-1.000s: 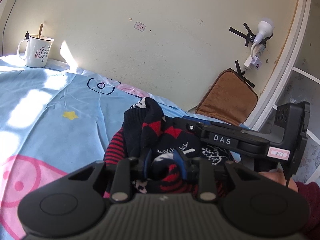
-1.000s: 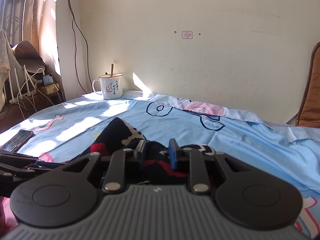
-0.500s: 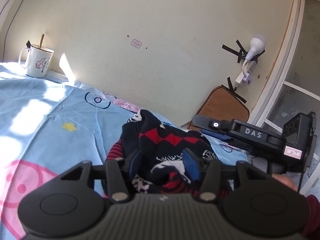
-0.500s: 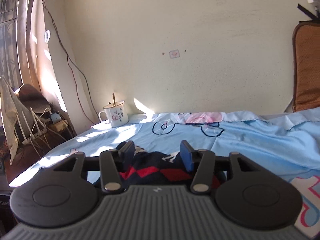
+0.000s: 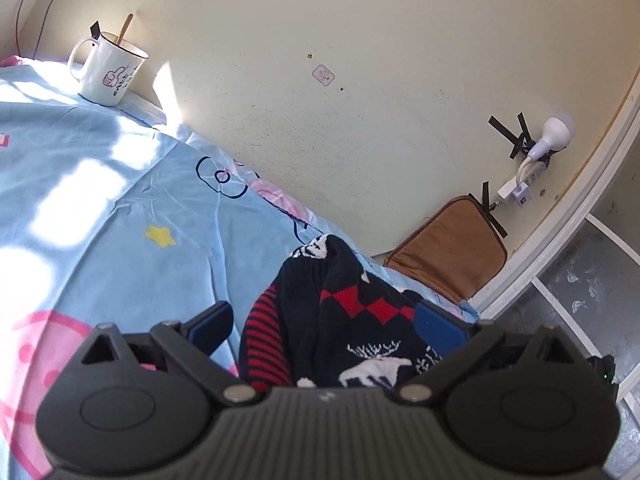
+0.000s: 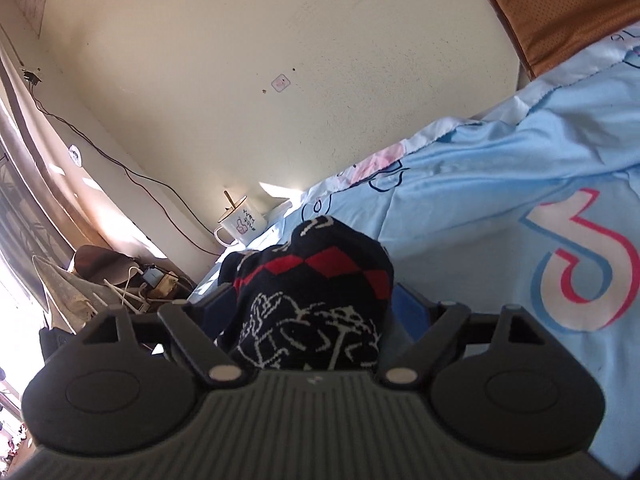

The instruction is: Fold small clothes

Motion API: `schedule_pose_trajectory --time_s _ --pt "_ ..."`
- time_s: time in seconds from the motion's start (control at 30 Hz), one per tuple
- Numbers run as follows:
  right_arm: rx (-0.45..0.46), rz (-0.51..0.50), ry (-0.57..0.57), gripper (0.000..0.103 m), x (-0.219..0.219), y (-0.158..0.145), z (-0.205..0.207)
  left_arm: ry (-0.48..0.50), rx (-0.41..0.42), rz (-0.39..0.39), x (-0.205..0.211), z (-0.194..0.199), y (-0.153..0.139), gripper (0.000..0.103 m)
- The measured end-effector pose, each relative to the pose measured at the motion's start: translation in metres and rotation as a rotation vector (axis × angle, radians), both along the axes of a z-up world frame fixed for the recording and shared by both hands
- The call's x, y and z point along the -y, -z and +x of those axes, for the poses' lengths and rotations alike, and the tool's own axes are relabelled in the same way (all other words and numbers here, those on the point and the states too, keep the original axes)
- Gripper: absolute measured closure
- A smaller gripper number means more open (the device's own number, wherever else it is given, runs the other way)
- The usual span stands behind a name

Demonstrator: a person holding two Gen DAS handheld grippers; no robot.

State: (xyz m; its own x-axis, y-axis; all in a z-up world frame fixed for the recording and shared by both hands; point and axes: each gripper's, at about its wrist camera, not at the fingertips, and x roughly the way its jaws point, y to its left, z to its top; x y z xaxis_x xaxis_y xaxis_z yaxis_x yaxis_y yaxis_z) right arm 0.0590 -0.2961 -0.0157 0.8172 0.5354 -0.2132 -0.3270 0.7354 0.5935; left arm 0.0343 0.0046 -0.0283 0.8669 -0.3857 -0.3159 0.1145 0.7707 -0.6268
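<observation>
Both hand-held grippers stand spread wide, jaws just opened: the left hand-held gripper (image 5: 326, 322) and the right hand-held gripper (image 6: 316, 304) each straddle, without pinching, the dark knitted garment (image 5: 352, 320) bunched on the blue bed sheet (image 5: 120, 208). Directly ahead of each, the bundle lies between the pads. Its long axis cannot be told; neither hand looks clearly nearer.
</observation>
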Motion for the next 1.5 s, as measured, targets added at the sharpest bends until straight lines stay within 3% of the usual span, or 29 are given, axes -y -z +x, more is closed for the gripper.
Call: schedule_pose_trajectory --time_s 0.3,0.4,0.6,0.8,0.93,1.03,1.17,1.43,1.5 --pt "-0.087 0.012 -0.082 0.014 -0.013 0.014 0.018 0.138 -0.140 0.110 0.028 0.036 0.012 0.000" --pt "-0.089 -0.045 -0.079 0.012 -0.024 0.011 0.027 0.149 -0.127 0.159 0.041 0.033 0.010 0.000" --pt "-0.095 -0.042 -0.102 0.009 -0.024 0.018 0.036 0.161 -0.120 0.295 0.059 0.031 0.011 0.000" --pt "-0.072 -0.065 -0.125 0.009 -0.023 0.020 0.033 0.166 -0.167 0.241 0.035 0.031 0.007 0.000" --pt "-0.069 -0.074 -0.134 0.009 -0.025 0.019 0.035 0.147 -0.155 0.266 0.033 0.027 0.000 0.000" --pt "-0.068 -0.093 -0.139 0.007 -0.030 0.019 0.036 0.214 -0.209 0.246 0.042 0.039 0.006 0.001" --pt "-0.071 -0.134 -0.154 0.007 -0.035 0.016 0.038 0.219 -0.225 0.303 0.060 0.043 0.008 0.001" --pt "-0.081 -0.193 -0.167 0.008 -0.042 0.012 0.042 0.257 -0.221 0.175 0.036 0.045 0.018 0.001" --pt "-0.067 -0.185 -0.154 0.014 -0.042 0.011 0.039 0.241 -0.216 0.166 0.037 0.044 0.019 0.002"
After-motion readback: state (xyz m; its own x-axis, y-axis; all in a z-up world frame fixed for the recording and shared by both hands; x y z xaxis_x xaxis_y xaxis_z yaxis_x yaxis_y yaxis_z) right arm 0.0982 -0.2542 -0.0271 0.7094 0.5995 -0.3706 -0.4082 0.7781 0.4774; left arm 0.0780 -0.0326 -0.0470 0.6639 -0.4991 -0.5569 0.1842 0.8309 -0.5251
